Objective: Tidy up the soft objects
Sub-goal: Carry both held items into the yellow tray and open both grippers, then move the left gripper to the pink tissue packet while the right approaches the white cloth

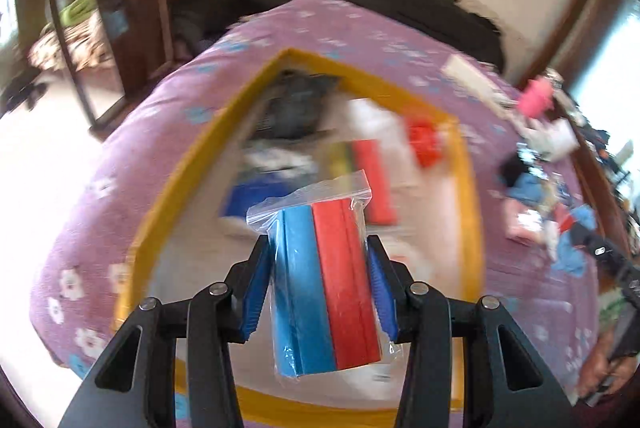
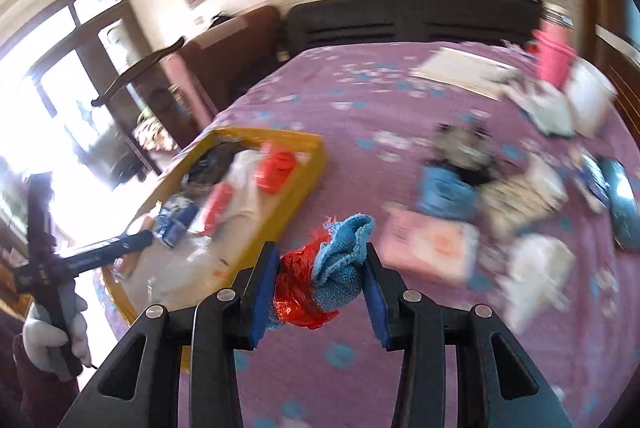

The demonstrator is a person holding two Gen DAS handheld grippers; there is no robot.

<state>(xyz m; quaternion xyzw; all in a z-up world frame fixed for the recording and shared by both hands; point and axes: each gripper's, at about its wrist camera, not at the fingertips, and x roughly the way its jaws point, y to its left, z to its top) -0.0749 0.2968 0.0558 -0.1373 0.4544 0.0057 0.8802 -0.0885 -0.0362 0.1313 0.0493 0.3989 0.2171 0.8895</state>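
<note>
Spread beneath everything, a purple bed cover with white and blue flowers, carrying a shallow yellow-rimmed tray already partly filled with blurred soft packets, and, well apart to the right, a loose heap of cloths and pouches not yet sorted. Held over the near half of the tray in the left wrist view, a clear zip bag with one blue and one red foam block side by side, pinched across its width by the left tool, narrowed onto it with both blue pads pressed to the plastic. Over the bed just right of the tray's rim, a crumpled red foil wrapper bundled with a light blue knitted cloth, squeezed in the right tool, closed to a small gap around the wad. Best to lower the bag flat into a bare patch of the tray near the front, clear of the red packets, then release only once resting, since slick plastic likely to slide. Better to bring the bundle across afterwards, keeping the loose cloth edge from snagging on the rim.
</note>
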